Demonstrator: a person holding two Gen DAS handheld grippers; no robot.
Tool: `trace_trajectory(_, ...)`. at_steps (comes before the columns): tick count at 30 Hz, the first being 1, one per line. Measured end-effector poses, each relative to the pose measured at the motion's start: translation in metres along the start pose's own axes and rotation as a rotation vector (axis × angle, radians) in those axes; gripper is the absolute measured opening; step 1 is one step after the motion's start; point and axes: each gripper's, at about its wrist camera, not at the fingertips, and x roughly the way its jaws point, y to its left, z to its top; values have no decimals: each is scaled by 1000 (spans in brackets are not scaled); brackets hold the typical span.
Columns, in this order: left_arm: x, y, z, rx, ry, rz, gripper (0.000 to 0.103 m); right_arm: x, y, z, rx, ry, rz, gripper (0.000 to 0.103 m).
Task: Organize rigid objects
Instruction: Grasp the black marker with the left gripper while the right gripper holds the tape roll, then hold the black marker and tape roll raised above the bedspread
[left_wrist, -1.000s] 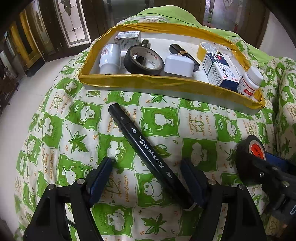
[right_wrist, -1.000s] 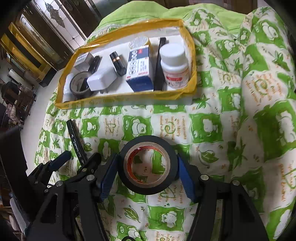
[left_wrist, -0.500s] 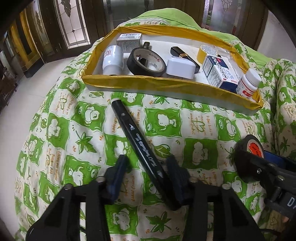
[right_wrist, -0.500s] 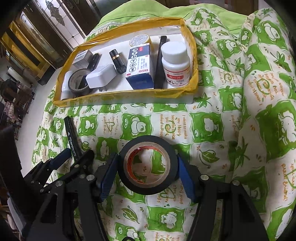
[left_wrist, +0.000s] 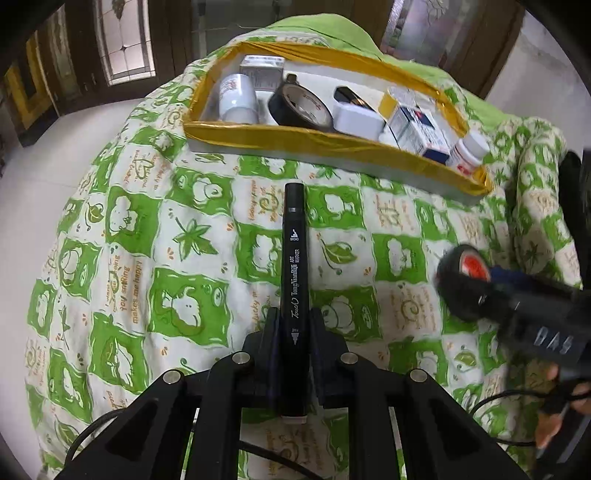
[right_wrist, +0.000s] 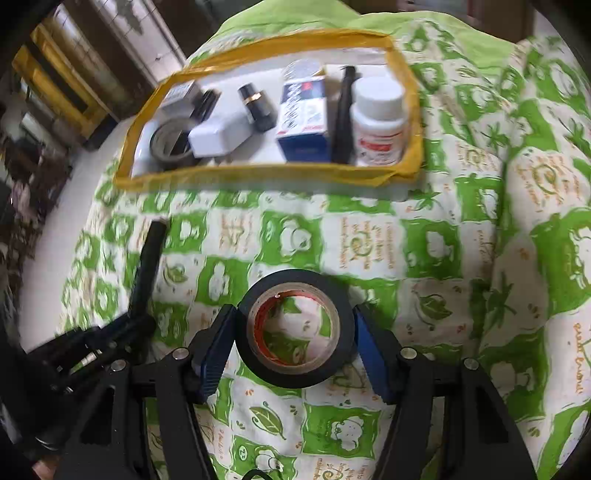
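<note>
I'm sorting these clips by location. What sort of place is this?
Probably a room in a home, likely a bedroom: a soft quilt printed with green cartoon squares covers the padded surface, patterned glass windows in dark wooden frames stand behind it, and a pale floor lies below.

Bed w/ a green & white blanket (right_wrist: 461, 229). A tray w/ a yellow rim (right_wrist: 266, 173) sits right on it, full of small stuff.

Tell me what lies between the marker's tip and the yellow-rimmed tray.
Only bare green-and-white quilt between the marker and tray; the left wrist view shows it.
</note>
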Motion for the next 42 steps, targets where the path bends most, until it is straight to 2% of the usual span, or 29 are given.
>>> trace_trajectory(4, -2, 8, 3, -8, -27, -6, 18, 4, 2, -2, -15, 5, -14, 63)
trace_trajectory(7, 3, 5, 7, 0, -52, -3, 30, 4, 3, -3, -18, 1, -21, 63)
trace_trajectory(10, 10, -3, 17, 26, -60, 17, 30, 4, 6, -7, -28, -3, -39, 63)
trace_trajectory(13, 12, -5, 15, 46, -61, 31, 30, 3, 9, -16, -33, 3, -51, 63)
trace_trajectory(15, 12, -6, 15, 54, -61, 42, 16, 4, 10, -17, -34, 8, -57, 63)
trace_trajectory(16, 11, -5, 14, 52, -58, 36, 15, 5, 11, -18, -41, 9, -64, 63)
trace_trajectory(24, 1, -7, 1, 38, -53, 15, 14, 10, 23, -23, -78, 3, -98, 61)
trace_trajectory(30, -17, 2, -7, -31, -84, -40, 14, -2, 37, -25, -79, -34, -44, 61)
trace_trajectory(37, -26, 19, -11, -125, -95, -84, 14, -9, 45, -20, -80, -56, -33, 61)
trace_trajectory(42, -28, 19, -13, -128, -100, -87, 14, -8, 42, -20, -77, -56, -37, 61)
